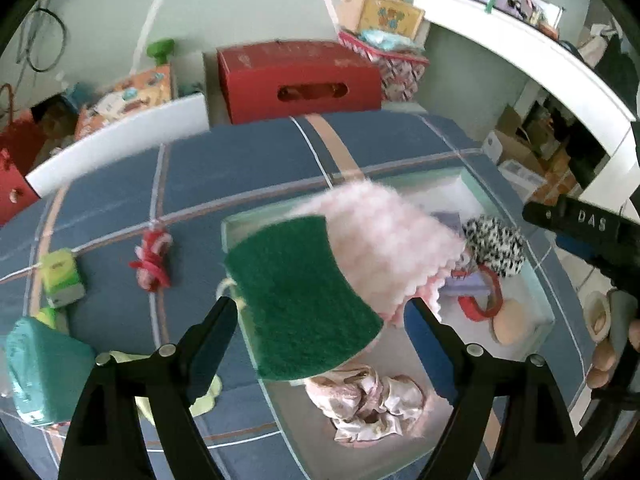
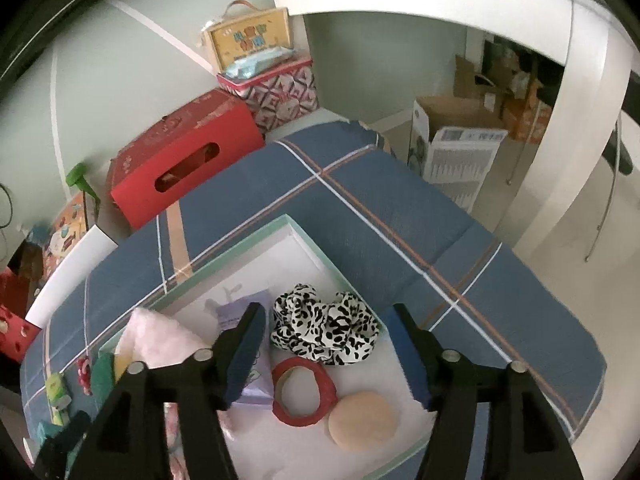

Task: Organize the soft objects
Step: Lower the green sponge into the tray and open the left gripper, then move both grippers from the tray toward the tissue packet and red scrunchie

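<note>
Gripper [image 1: 320, 320] around scratchy sponge [image 1: 296, 300] (rectangular)

A shallow tray [image 2: 312, 244] lies on the surface [image 2: 400, 208]. In the right wrist view, inside the tray: a scrunchie [image 2: 326, 330] toward the far side; just before it a ring [image 2: 302, 394], with a round pad [image 2: 362, 420] touching the ring's right side; a small pouch [image 2: 256, 384] left of the ring. A fluffy cloth [image 1: 380, 240] and a scouring sponge [image 1: 300, 296] sit over the tray's left rim, sponge left of and overlapping the cloth. A crumpled satin scrunchie [image 1: 368, 404] lies in the tray's near part. Left of the tray, on the surface: a small knotted item [image 1: 152, 260], then a packet [image 1: 62, 276], then a block [image 1: 44, 372] nearest. A box [image 1: 298, 80] stands behind the surface, a patterned basket [image 1: 394, 64] to its right.
</note>
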Tool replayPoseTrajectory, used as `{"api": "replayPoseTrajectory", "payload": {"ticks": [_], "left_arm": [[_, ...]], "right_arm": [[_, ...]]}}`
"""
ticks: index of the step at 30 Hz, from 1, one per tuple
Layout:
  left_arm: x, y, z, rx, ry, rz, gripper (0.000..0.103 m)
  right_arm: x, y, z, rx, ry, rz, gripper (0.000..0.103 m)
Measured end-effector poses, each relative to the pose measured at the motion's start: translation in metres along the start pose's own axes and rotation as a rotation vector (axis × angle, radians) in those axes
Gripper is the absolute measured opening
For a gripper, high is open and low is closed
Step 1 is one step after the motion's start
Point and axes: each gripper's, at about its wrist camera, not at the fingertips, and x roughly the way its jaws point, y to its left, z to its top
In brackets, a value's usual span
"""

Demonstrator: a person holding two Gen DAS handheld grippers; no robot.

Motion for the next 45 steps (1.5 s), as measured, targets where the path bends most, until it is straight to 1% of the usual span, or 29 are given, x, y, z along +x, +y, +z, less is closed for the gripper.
{"api": "replayPoseTrajectory", "payload": {"ticks": [2,4,6,7,9,10,12,14,19,24,26,28,31,34,36,40,45], "left_arm": [[-0.011,0.005,0.002,-0.017,-0.024,0.016,0.086],[-0.019,0.012,0.004,-0.037,-0.037,0.049,0.086],[-0.024,0.019,0.005,-0.054,-0.035,0.09,0.086],[-0.026,0.023,0.005,-0.064,-0.033,0.104,0.086],[-0.029,0.033,0.004,-0.091,-0.034,0.137,0.086],[-0.031,0.038,0.003,-0.102,-0.039,0.157,0.086],[-0.035,0.048,0.001,-0.118,-0.043,0.19,0.086],[-0.038,0.057,0.001,-0.134,-0.043,0.204,0.086],[-0.05,0.08,-0.001,-0.2,-0.058,0.201,0.086],[-0.062,0.102,-0.005,-0.234,-0.068,0.233,0.086],[-0.066,0.113,-0.006,-0.256,-0.064,0.238,0.086],[-0.071,0.124,-0.009,-0.278,-0.065,0.257,0.086],[-0.079,0.141,-0.016,-0.311,-0.066,0.312,0.086],[-0.088,0.156,-0.021,-0.337,-0.069,0.36,0.086],[-0.094,0.167,-0.025,-0.362,-0.074,0.358,0.086],[-0.104,0.19,-0.034,-0.431,-0.084,0.344,0.086],[-0.116,0.212,-0.047,-0.487,-0.089,0.349,0.086]], "right_arm": [[-0.007,0.002,0.001,-0.013,-0.011,0.001,0.074],[-0.014,0.006,0.002,-0.036,-0.018,-0.004,0.08],[-0.018,0.012,0.001,-0.07,-0.02,-0.013,0.091],[-0.02,0.015,0.001,-0.091,-0.019,-0.02,0.092],[-0.023,0.021,-0.001,-0.124,-0.021,-0.031,0.101],[-0.025,0.023,-0.001,-0.135,-0.024,-0.034,0.102],[-0.028,0.026,-0.002,-0.14,-0.032,-0.03,0.103],[-0.03,0.027,-0.003,-0.137,-0.035,-0.015,0.103],[-0.031,0.034,-0.006,-0.133,-0.032,0.019,0.103],[-0.03,0.05,-0.012,-0.168,-0.025,0.036,0.103],[-0.029,0.061,-0.015,-0.184,-0.02,0.056,0.103],[-0.03,0.073,-0.019,-0.21,-0.019,0.077,0.103],[-0.035,0.095,-0.025,-0.255,-0.031,0.108,0.103],[-0.038,0.123,-0.035,-0.326,-0.02,0.198,0.103],[-0.039,0.14,-0.043,-0.362,-0.011,0.224,0.103],[-0.042,0.174,-0.063,-0.44,0.0,0.245,0.103],[-0.047,0.205,-0.082,-0.509,0.011,0.299,0.103]]}}
